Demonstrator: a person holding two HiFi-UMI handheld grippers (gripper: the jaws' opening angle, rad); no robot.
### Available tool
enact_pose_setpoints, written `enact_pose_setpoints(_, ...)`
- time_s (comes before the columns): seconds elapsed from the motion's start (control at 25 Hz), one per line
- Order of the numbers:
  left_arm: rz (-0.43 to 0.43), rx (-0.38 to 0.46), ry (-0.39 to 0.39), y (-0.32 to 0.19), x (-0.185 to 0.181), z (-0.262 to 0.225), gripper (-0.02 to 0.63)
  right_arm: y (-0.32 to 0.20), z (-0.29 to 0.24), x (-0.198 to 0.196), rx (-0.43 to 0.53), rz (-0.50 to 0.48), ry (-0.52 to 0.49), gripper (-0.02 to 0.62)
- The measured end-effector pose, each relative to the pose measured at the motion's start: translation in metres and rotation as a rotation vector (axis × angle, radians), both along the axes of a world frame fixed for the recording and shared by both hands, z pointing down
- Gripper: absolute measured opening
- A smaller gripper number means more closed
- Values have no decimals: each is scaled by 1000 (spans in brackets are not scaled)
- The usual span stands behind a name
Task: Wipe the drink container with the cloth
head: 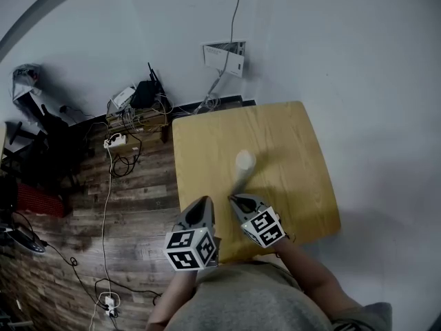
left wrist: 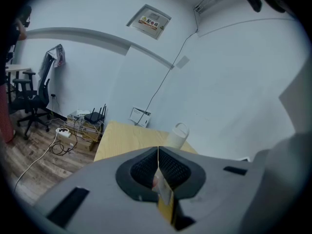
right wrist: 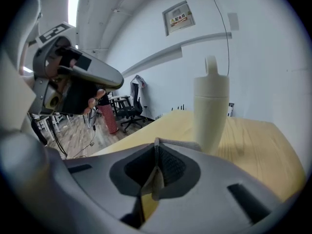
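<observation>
Right gripper [right wrist: 156, 147] grasps the thin grey cloth [right wrist: 184, 144]; left gripper [left wrist: 158, 152], clenched empty, should steady the tall white drink container [right wrist: 210, 108] while we wipe.

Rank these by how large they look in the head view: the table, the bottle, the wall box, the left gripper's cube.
1. Table
2. Left cube, though it is nearest the camera, which inflates it
3. Wall box, only slightly smaller than the cube
4. Bottle

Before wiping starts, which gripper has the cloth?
The right gripper: a grey cloth is pinched in its shut jaws. The left gripper is shut on nothing.
</observation>
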State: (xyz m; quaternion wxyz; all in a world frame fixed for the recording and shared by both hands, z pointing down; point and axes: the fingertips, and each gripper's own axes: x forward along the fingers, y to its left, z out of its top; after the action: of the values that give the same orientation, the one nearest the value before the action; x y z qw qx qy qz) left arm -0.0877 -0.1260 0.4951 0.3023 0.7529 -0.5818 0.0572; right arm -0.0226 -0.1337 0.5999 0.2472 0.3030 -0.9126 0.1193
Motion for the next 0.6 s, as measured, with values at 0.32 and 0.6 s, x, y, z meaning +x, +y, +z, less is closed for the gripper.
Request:
enact_pose_setpoints(0.32, 5, 9, 2, 3, 0, -5, 3, 4, -48, -15, 94, -29, -75, 11)
enact_pose_setpoints(0.6, 16, 15, -1, 8, 4, -4, 3, -16, -95, -8, 199, 40, -154, 11)
